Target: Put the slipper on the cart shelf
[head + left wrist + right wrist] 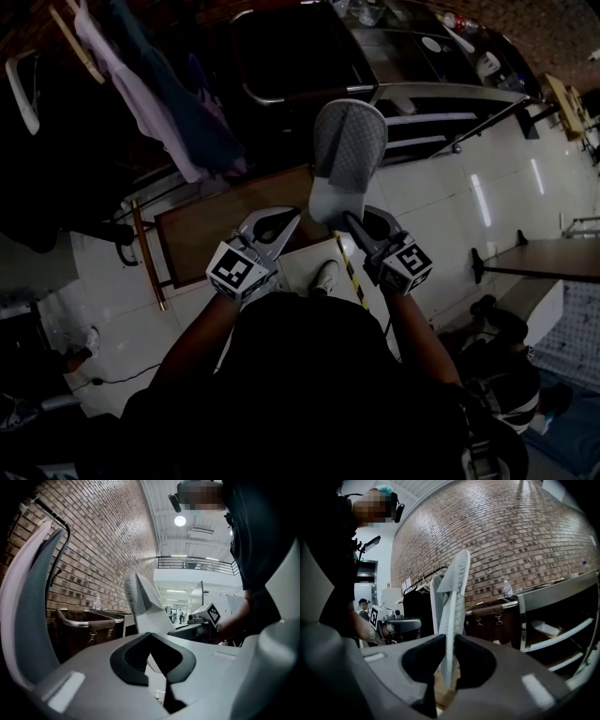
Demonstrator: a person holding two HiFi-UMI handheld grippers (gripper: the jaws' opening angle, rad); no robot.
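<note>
Dark clothing of the person [309,375] blocks the lower head view, with both forearms partly lost in shadow. Right gripper [352,223] [449,644] clamps the heel end of the grey slipper [349,150] [452,602], held upright in the air short of the metal cart [422,122] [562,620]; the pinched edge is hidden between the pads. Left gripper [286,225] [150,637] sits just beside it, jaw tips together with nothing gripped. A bottle [506,588] stands on the cart top, its label too small to read. Clothes [141,84] hanging at left are too dim to make out.

Head view dim, underexposed; ceiling lamp [179,521] glare; fisheye-bent edges.
</note>
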